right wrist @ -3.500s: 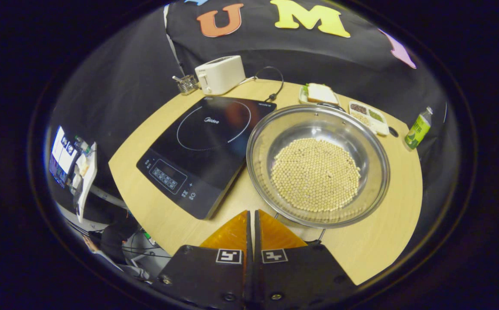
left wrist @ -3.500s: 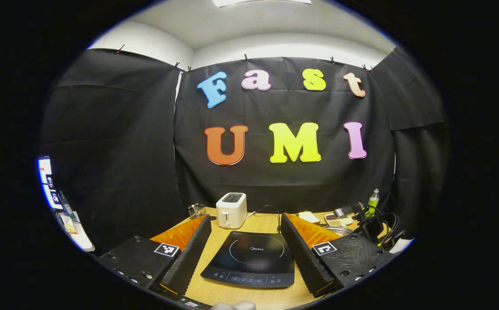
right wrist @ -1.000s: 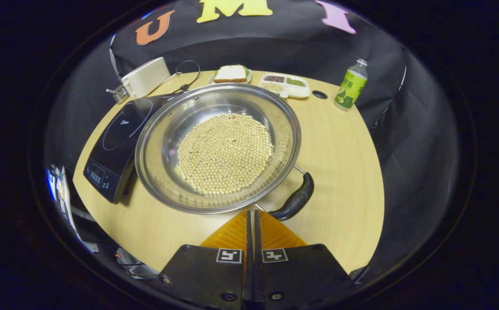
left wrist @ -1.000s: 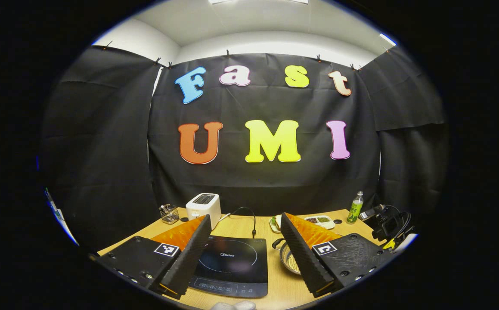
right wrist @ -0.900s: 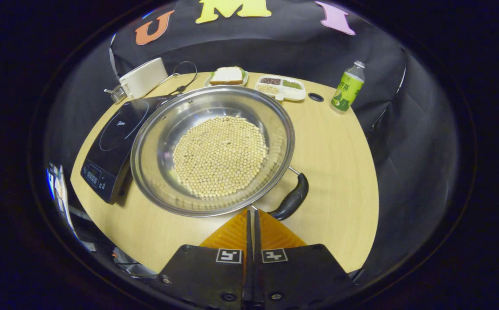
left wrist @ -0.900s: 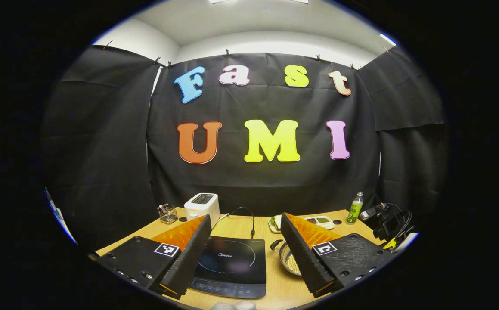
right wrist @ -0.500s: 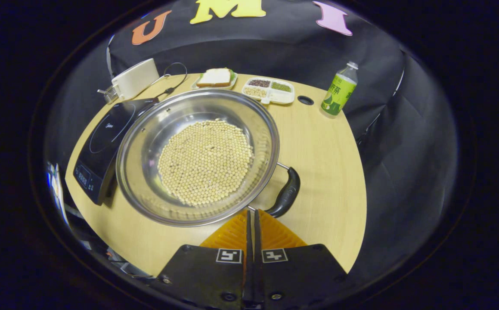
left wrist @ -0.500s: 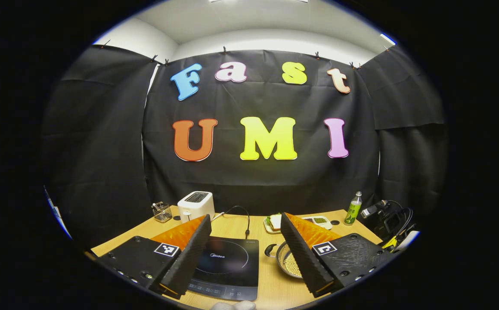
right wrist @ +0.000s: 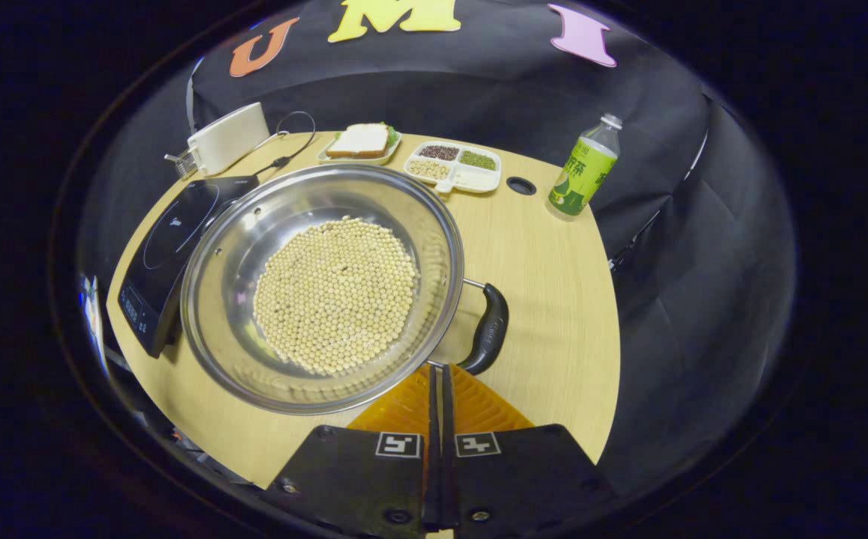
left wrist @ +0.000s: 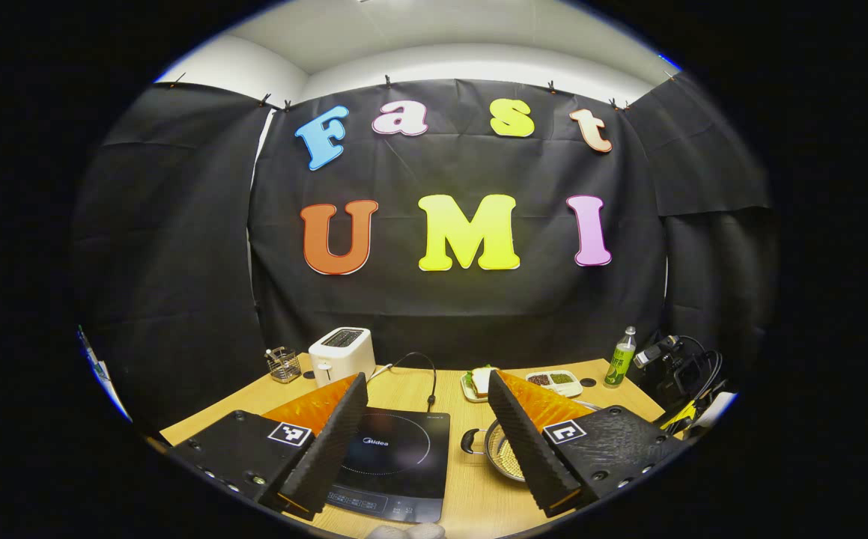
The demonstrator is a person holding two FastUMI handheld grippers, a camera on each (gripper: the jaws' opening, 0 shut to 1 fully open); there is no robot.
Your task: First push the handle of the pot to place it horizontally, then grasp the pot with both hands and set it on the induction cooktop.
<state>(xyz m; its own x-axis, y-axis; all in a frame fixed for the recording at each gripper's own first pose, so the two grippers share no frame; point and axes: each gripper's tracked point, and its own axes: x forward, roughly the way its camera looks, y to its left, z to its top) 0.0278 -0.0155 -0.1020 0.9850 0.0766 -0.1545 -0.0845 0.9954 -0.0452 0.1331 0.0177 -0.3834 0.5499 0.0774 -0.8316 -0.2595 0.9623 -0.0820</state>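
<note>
Pot [right wrist: 321, 288] of beans, steel, just ahead of right gripper [right wrist: 437, 370], whose fingers are pressed together, empty. Likely heavy, slick-walled; contents loose. Best holds: black handle [right wrist: 487, 329] beside its tips, far loop handle [left wrist: 469, 440]. Left gripper [left wrist: 426, 400] spread wide, cooktop [left wrist: 396, 464] between its fingers.

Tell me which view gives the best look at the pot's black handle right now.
The right gripper view: the black handle shows whole on the pot, just ahead of the right gripper. The left gripper view catches the pot's rim and its other handle, partly behind a finger.
</note>
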